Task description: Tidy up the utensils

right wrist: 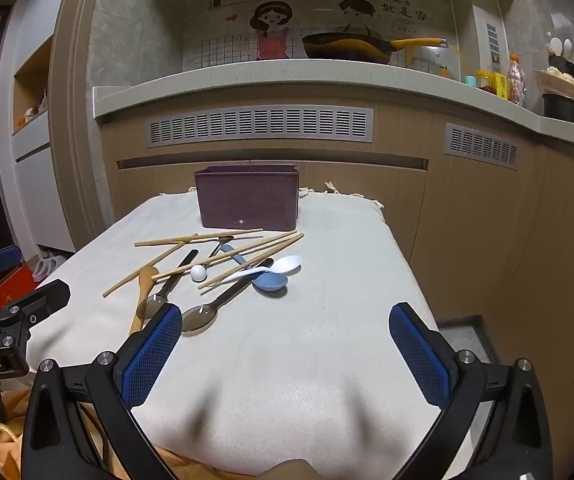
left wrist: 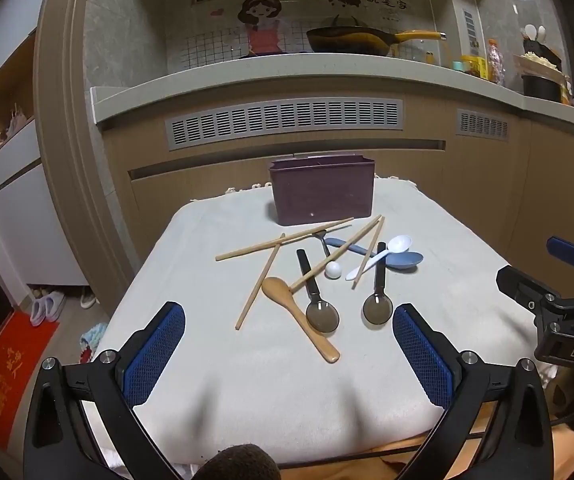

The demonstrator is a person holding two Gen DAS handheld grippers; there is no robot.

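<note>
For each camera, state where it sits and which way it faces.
Left wrist: sits on the left gripper, looking forward over the white cloth at the utensil pile; its own open fingers frame the view, and the right gripper shows at the right edge.
Right wrist: sits on the right gripper, facing the same way; the pile lies left of centre.
Both share the purple bin, wooden spoon and kitchen counter.
</note>
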